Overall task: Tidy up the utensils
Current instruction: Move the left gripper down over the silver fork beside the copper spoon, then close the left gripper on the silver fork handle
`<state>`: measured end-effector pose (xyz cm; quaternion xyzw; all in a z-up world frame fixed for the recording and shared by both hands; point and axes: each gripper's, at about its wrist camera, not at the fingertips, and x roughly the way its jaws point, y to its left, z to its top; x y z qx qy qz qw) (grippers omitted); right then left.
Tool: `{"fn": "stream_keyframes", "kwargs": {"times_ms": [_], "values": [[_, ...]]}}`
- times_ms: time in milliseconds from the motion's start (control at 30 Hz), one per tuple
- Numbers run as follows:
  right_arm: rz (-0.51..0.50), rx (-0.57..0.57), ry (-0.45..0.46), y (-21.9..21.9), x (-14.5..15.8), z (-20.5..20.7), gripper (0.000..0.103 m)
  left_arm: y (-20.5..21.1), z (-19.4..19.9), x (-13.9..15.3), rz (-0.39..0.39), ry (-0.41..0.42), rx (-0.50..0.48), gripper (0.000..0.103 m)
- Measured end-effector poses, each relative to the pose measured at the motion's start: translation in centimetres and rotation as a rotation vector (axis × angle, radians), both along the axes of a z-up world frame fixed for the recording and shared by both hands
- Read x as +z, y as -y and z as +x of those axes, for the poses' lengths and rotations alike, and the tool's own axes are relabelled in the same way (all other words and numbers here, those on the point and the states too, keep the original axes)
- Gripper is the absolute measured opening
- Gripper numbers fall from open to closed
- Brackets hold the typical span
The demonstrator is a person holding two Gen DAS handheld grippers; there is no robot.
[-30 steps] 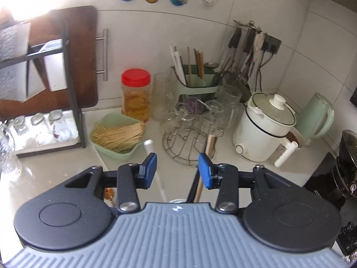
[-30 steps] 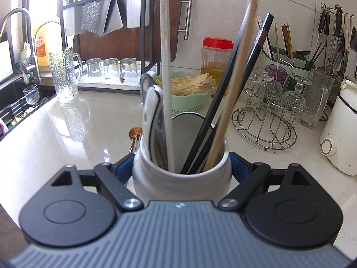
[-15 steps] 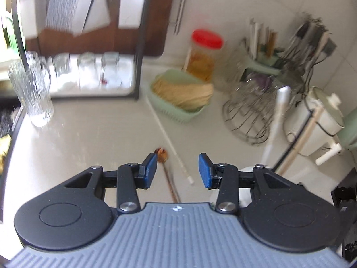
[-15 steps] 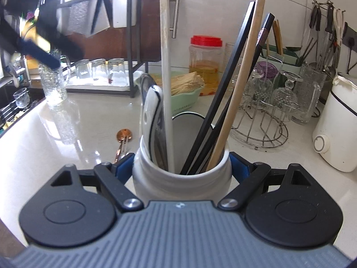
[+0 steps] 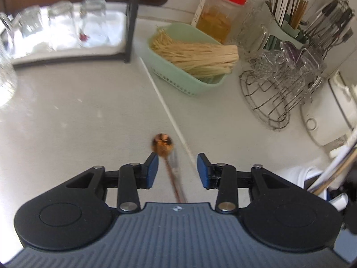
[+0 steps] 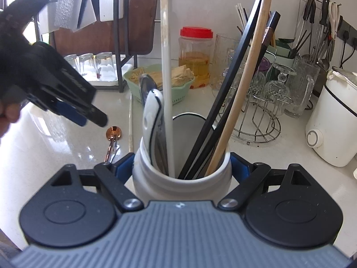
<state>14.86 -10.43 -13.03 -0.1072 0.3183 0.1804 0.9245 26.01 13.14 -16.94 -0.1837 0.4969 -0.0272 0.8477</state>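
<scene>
Pale kitchen counter [image 5: 67, 116] carries a copper spoon [image 5: 162, 144] and a white chopstick [image 5: 165, 107] lying just beside it. Above the spoon the left gripper [image 5: 177, 169] is closing, its jaws not yet touching the handle. Clamped in the right gripper [image 6: 181, 167] is the white jar [image 6: 178, 184] (already bristling with utensils). Thin, light and likely slippery, the spoon is best pinched mid-handle.
</scene>
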Motion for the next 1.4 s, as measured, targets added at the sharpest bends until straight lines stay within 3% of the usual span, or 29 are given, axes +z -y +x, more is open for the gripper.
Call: {"fn": "stream_keyframes", "kwargs": {"times_ms": [300, 433, 733, 933, 1067, 1400], "values": [[-0.016, -0.008, -0.046, -0.4, 0.2, 0.9, 0.09, 0.7, 2.4, -2.3, 0.01, -0.017, -0.018, 0.036], [-0.01, -0.005, -0.068, -0.3, 0.1, 1.2, 0.09, 1.0, 3.1, -2.8, 0.022, -0.016, -0.035, 0.026], [-0.014, 0.012, -0.072, -0.3, 0.1, 1.3, 0.09, 2.2, 3.4, -3.6, 0.103, -0.042, -0.032, 0.023], [-0.009, 0.016, -0.064, -0.1, 0.0, 1.2, 0.091, 2.7, 3.1, -3.5, 0.136, -0.038, -0.019, 0.023], [0.004, 0.017, -0.072, 0.2, 0.0, 1.2, 0.09, 3.1, 3.0, -3.6, 0.159, -0.038, -0.021, 0.008], [0.011, 0.002, -0.083, 0.2, 0.0, 1.4, 0.09, 3.8, 1.4, -1.0, 0.181, 0.031, -0.044, 0.007]]}}
